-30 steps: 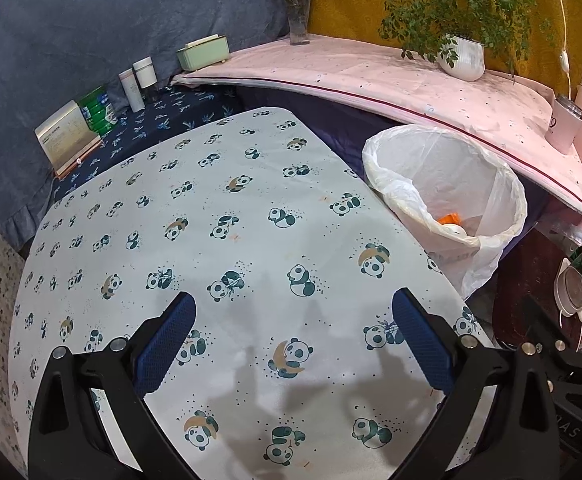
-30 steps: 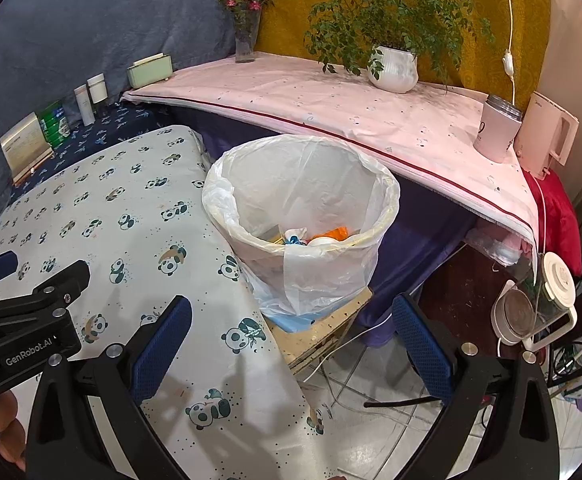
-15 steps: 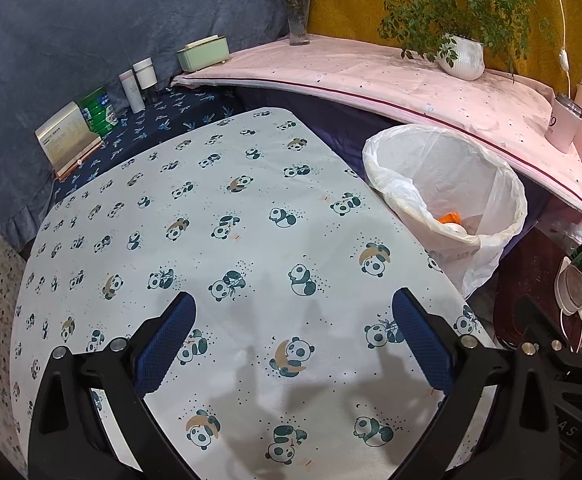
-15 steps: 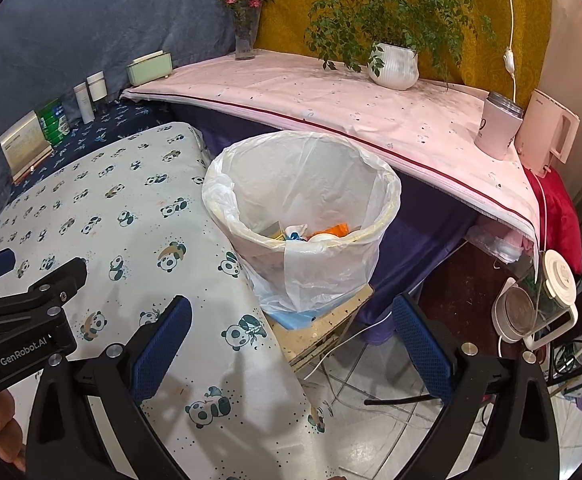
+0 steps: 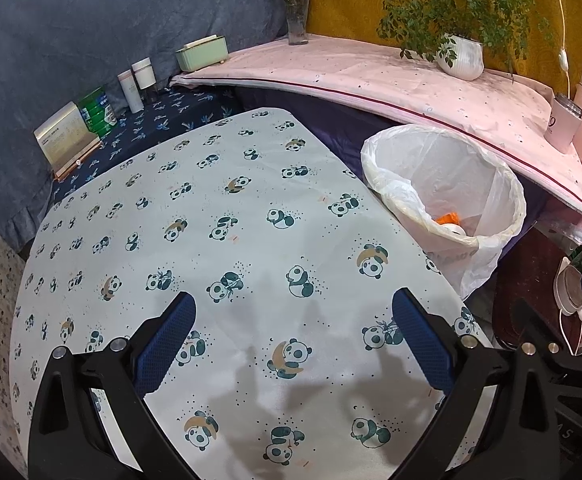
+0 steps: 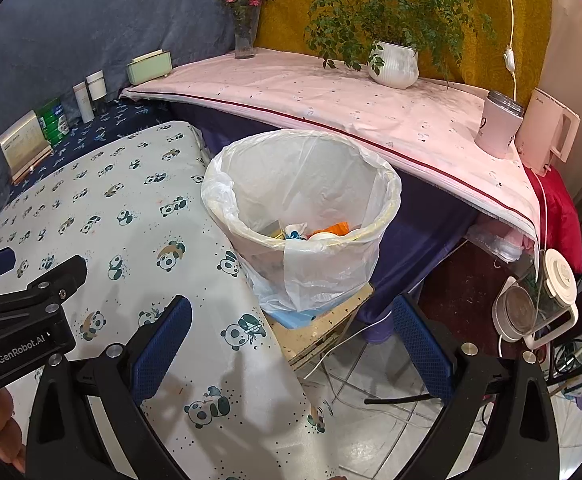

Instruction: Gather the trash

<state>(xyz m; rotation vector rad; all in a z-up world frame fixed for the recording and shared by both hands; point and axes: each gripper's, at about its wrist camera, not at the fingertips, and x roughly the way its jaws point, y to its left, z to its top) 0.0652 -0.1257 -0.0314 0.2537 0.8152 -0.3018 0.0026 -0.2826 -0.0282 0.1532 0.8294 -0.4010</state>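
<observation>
Both claws are standing wide open, holding nothing: left claw (image 5: 293,322) is hovering over the panda-print counter (image 5: 219,208), right claw (image 6: 291,326) is hanging past its edge. Trash bin (image 6: 303,216) is sitting at 12 o'clock from the right claw, at 2 o'clock from the left. Trash (image 6: 315,232) is lying at the bin's bottom: crumpled wrappers, likely light, soft, crushable. No loose trash is showing on the counter. The thin liner (image 5: 471,264) is probably slippery; pinch a gathered fold at the rim.

You see a thin, glossy, crinkled plastic liner (image 6: 303,196) in the bin, a smooth matt cloth (image 5: 219,248) with printed pandas, and textured blue pads (image 5: 167,344).
</observation>
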